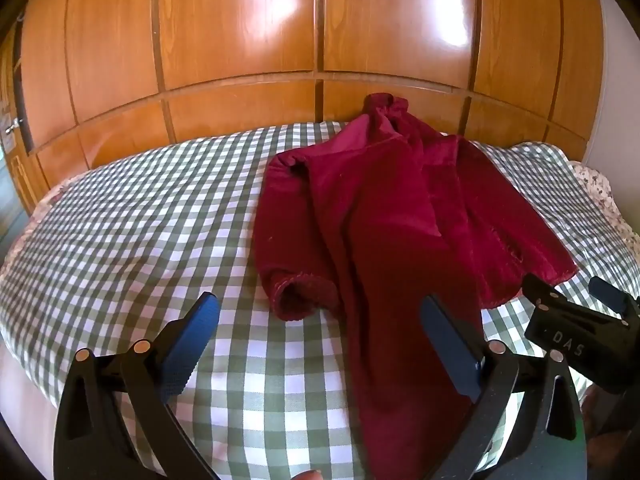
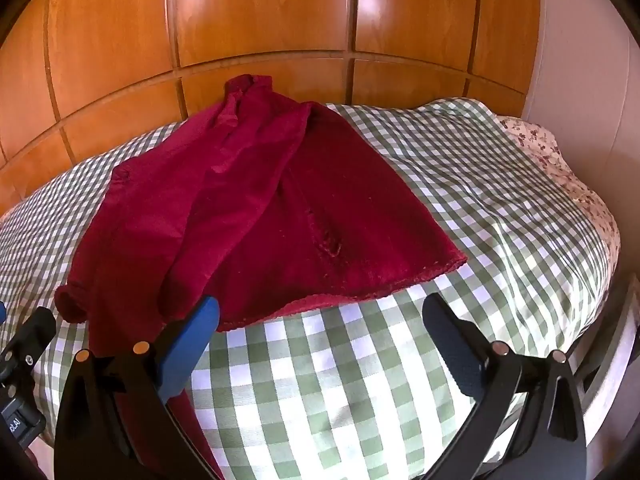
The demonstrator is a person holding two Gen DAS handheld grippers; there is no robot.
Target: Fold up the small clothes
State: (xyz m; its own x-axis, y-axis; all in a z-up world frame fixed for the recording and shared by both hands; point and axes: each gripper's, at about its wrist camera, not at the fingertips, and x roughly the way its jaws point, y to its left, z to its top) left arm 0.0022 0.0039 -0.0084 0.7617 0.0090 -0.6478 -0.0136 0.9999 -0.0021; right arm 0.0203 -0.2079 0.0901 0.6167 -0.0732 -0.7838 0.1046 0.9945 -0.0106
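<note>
A dark red fleece garment point(image 1: 372, 216) lies spread on the green-and-white checked bed cover point(image 1: 132, 216), collar toward the wardrobe, one sleeve cuff point(image 1: 296, 298) near my left gripper. My left gripper point(image 1: 320, 312) hovers open above the garment's near strip, nothing between its blue pads. In the right wrist view the same garment point(image 2: 256, 208) shows its hem point(image 2: 360, 292) running across just ahead of my right gripper point(image 2: 320, 312), which is open over bare checked cover point(image 2: 320, 380). The right gripper's body point(image 1: 576, 320) also shows at the right in the left wrist view.
A wooden panelled wardrobe point(image 1: 240, 40) stands right behind the bed. A floral sheet point(image 2: 560, 160) shows at the bed's right edge beside a pale wall point(image 2: 580, 80). Checked cover lies bare to the garment's left point(image 1: 120, 240) and right point(image 2: 480, 200).
</note>
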